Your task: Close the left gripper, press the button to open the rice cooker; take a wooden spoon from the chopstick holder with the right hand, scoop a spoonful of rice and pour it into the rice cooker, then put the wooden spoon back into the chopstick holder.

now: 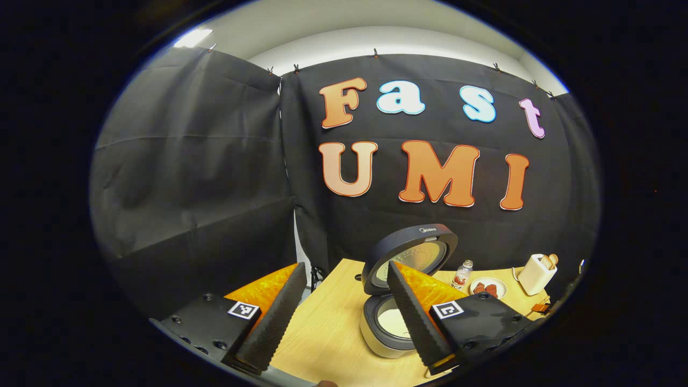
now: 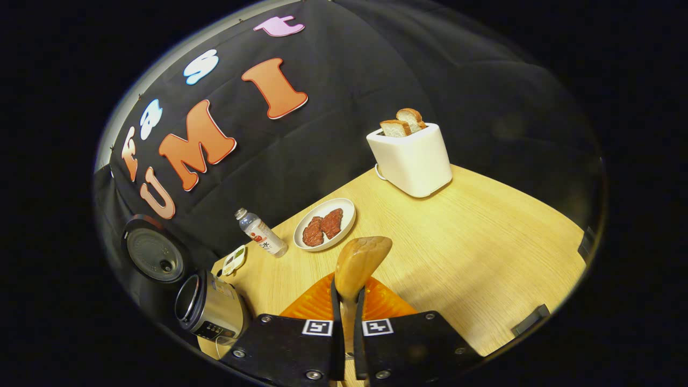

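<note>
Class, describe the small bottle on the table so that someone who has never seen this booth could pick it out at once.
Start at the wooden table and find the white toaster with bread in it near the black cloth wall. Toward the open rice cooker sits a white plate of reddish food; the bottle stands just beyond it. It is the one clear, slim container, with a pale cap and a red-printed label.

Your left gripper's near finger (image 1: 416, 317) covers part of the rice cooker (image 1: 384, 328) — its inner pot shows only partly. In the right gripper view, the wooden spoon (image 2: 359, 263) handle vanishes between the fingers, and the bottle (image 2: 260, 233) label is too small to read.
</note>
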`<state>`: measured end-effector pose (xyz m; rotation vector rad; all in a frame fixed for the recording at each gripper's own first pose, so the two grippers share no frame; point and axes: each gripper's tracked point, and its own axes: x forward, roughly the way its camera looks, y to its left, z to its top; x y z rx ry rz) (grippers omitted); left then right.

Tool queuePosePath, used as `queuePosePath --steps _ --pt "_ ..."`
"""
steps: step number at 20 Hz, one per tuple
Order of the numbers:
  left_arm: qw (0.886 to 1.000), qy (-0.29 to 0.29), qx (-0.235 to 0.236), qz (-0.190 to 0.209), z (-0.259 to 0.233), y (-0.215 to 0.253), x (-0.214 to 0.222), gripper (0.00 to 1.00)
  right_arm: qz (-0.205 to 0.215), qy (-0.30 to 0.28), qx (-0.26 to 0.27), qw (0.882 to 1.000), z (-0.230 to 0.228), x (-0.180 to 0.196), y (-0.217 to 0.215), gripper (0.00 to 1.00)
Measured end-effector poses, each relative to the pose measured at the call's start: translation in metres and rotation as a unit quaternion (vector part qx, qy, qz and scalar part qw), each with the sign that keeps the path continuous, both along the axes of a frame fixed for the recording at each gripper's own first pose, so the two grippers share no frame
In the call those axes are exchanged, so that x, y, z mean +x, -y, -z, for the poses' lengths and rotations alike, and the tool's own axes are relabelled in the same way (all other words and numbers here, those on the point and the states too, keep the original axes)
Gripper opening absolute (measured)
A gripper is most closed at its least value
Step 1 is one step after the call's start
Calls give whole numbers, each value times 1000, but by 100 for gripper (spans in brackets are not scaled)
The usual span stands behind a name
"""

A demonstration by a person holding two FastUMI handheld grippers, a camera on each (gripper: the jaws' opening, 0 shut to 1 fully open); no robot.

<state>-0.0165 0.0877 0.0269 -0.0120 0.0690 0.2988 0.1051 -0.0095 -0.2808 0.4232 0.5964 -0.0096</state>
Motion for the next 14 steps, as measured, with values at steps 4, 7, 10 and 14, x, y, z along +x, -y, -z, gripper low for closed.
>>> queuePosePath --steps 4,7,10,14 --pt "1000 -2 -2 9 -2 -7 -3 100 -7 14 -38 999 -23 -9 -6 0" --pt "1000 10 -8 21 -11 -10 -2 100 -8 50 -80 996 -65 -12 -9 0" --pt "999 10 -8 33 -11 -14 1 99 -19 85 -102 991 -109 -22 -22 0" --pt "998 9 -5 55 -12 -21 6 100 -14 123 -111 986 -153 -47 -46 0"
